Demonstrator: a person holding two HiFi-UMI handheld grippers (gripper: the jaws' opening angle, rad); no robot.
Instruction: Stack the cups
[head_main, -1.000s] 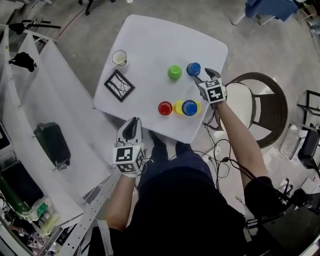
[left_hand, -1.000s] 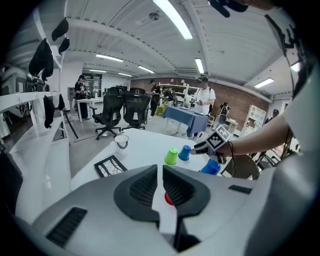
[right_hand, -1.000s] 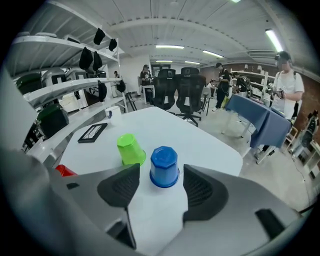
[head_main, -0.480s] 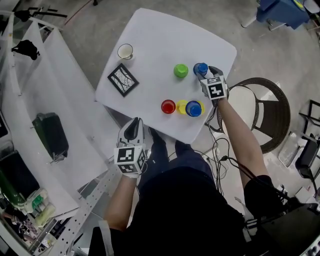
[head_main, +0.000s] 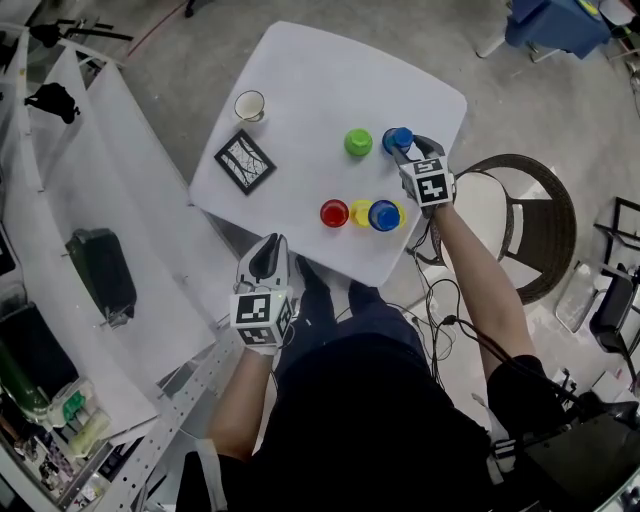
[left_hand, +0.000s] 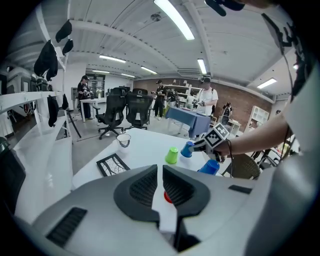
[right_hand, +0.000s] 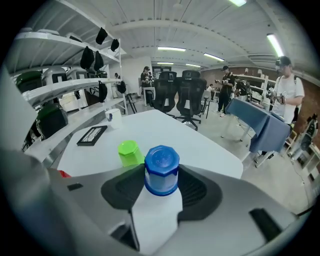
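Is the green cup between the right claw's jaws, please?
No, a blue cup sits there; the green cup stands to its left.

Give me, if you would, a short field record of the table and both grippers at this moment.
table: white
right gripper: jaws have just been closing, pads now on the far blue cup, which stands base up
left gripper: jaws together, nothing between them, by the table's near edge
beside held cup: green cup, apart from it
near row: red cup, yellow cup, second blue cup
other things: white mug, black framed tile
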